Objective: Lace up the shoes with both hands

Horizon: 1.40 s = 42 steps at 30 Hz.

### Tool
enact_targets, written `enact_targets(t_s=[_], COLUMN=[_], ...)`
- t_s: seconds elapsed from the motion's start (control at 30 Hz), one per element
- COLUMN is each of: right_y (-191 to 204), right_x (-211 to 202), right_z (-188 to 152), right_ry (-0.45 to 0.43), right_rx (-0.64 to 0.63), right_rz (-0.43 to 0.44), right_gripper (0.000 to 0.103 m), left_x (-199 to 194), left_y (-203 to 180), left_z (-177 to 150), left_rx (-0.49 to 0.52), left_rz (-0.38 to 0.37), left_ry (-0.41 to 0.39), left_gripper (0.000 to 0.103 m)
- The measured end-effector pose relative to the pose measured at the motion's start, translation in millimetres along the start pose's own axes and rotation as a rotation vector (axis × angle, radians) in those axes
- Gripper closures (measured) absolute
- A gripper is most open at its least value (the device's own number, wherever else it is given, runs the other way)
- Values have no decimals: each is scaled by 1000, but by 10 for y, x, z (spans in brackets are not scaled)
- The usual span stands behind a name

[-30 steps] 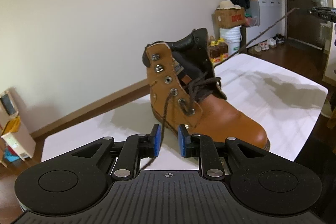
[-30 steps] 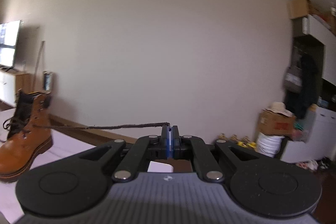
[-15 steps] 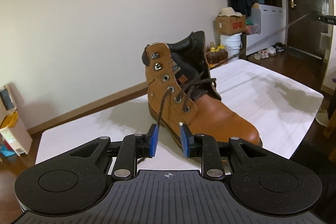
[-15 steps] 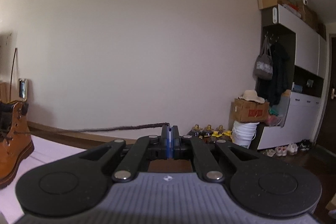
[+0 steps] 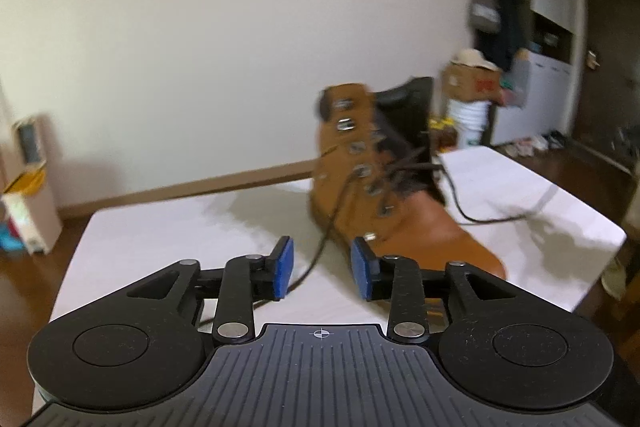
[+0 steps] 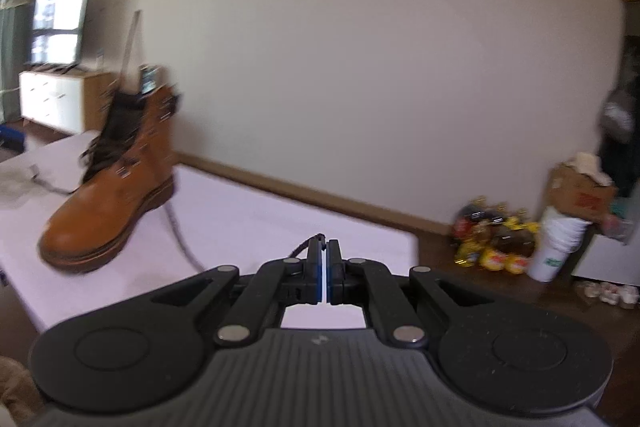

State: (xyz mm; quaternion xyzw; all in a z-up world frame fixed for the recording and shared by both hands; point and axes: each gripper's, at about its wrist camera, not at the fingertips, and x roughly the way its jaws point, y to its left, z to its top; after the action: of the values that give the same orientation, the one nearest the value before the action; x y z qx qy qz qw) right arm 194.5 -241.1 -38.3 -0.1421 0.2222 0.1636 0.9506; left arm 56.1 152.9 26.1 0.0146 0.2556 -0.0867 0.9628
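**Lace end pinched on the right, loose strand between spread pads on the left**

Your right tool (image 6: pixel 324 271) is pressing its pads together on the end of the dark lace (image 6: pixel 308 245), which is trailing slack across the white table (image 6: pixel 248 219) toward the tan boot (image 6: pixel 116 195). The boot is standing upright on the table, toe toward you, well apart from that tool. Your left tool (image 5: pixel 322 269) has just been opening its jaws; the other lace strand (image 5: pixel 320 251) is hanging from an eyelet and passing between the blue pads (image 5: pixel 285 267) without being squeezed.
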Motion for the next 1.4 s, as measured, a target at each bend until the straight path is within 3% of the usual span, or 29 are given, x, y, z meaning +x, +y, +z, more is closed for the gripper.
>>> enact_targets(t_s=[0.23, 0.5, 0.63, 0.9, 1.2, 1.3, 1.4], right_y=[515, 794, 879, 842, 694, 766, 924], right_x=[256, 311, 344, 293, 133, 178, 319], right_z=[0, 228, 341, 613, 771, 732, 634], right_ry=[49, 19, -12, -46, -84, -64, -12], right_rx=[-60, -93, -103, -41, 45, 27, -47], right_rz=[125, 254, 316, 394, 443, 455, 432], right_gripper=[100, 100, 100, 100, 100, 100, 100], left_x=[41, 1, -79, -31, 97, 112, 95], left_y=[409, 768, 858, 487, -84, -135, 2], left_z=[-131, -267, -329, -342, -115, -88, -148], left_rx=[-114, -160, -165, -11, 119, 141, 105], left_rz=[76, 197, 218, 118, -51, -55, -13], left_ry=[11, 23, 27, 39, -29, -24, 1], left_gripper=[66, 65, 65, 64, 63, 61, 61])
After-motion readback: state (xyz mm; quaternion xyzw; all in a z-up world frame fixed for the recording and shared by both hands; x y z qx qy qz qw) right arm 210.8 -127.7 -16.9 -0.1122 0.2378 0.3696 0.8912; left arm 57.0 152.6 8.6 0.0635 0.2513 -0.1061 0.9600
